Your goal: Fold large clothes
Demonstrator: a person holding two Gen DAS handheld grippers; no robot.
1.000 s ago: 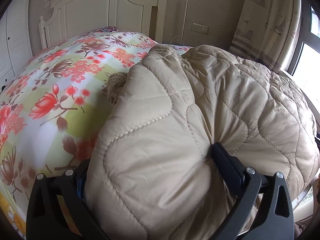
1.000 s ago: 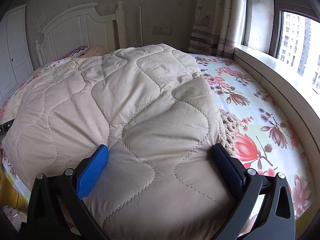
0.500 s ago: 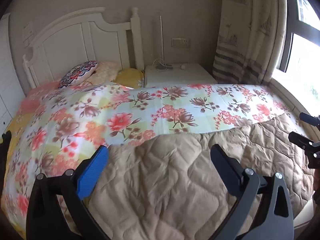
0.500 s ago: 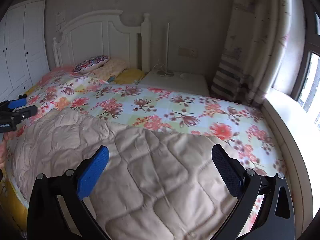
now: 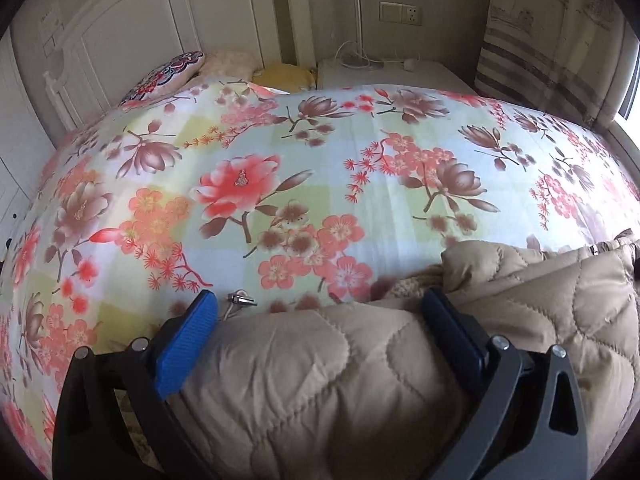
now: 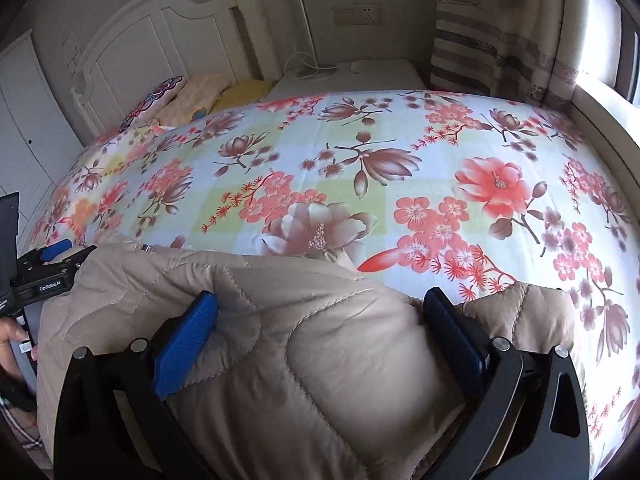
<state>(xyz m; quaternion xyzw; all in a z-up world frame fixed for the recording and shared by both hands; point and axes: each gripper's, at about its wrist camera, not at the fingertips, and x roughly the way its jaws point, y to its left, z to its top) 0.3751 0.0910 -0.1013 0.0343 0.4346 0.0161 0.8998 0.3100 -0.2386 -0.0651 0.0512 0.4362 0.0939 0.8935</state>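
A beige quilted coat [image 5: 320, 380] lies bunched along the near edge of the bed [image 5: 320, 160], which has a floral sheet. My left gripper [image 5: 320, 320] is open, its jaws wide apart with a thick fold of the coat between them. A metal zipper pull [image 5: 240, 300] shows by its left finger [image 5: 188, 340]. My right gripper [image 6: 320, 316] is also open, astride another fold of the coat [image 6: 320, 360]. The left gripper [image 6: 48, 272] also shows at the left edge of the right wrist view.
White headboard [image 5: 140, 32] and pillows [image 5: 168, 76] stand at the far end. A white nightstand [image 5: 384, 76] with a cable, a wall socket [image 5: 400, 12] and a striped curtain [image 5: 552, 40] are at the back right. A window ledge [image 6: 600, 128] runs along the right.
Both grippers have dropped low and close to the coat. The coat, spread flat half a second ago, is now bunched in thick folds between the open jaws of each gripper.
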